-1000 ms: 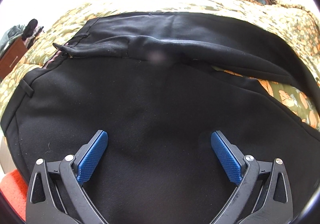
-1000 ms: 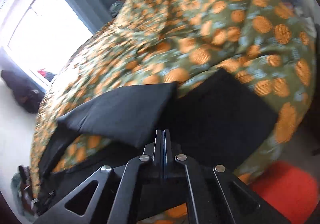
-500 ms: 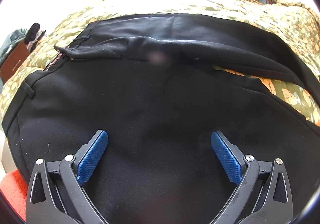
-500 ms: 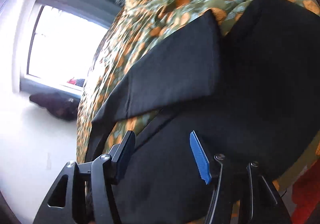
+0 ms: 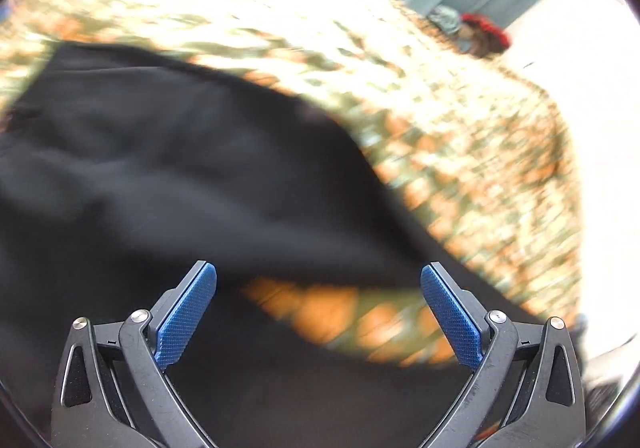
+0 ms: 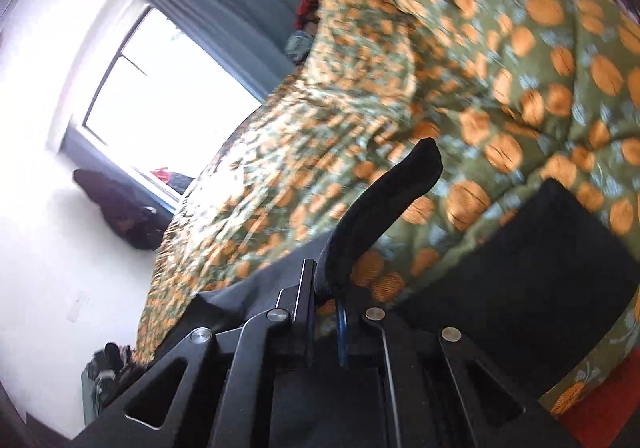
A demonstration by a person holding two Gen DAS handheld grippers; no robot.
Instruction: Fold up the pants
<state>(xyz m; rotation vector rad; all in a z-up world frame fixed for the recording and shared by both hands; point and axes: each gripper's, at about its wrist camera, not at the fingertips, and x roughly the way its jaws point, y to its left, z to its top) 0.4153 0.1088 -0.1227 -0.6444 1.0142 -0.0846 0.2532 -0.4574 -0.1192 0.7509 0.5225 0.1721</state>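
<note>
Orange-flowered bedspread (image 6: 520, 60) lay under limp black pants (image 5: 160, 168); my right tool (image 6: 326, 288) pinched a leg hem, left tool (image 5: 319, 308) gaped empty.

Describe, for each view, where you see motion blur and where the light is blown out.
Left wrist view: the black pants and patterned bedspread are smeared, the top burns to white, and only the left gripper stays sharp. Right wrist view: the window is overexposed, the bedspread streaks mid-frame, and the right gripper is crisp.
</note>
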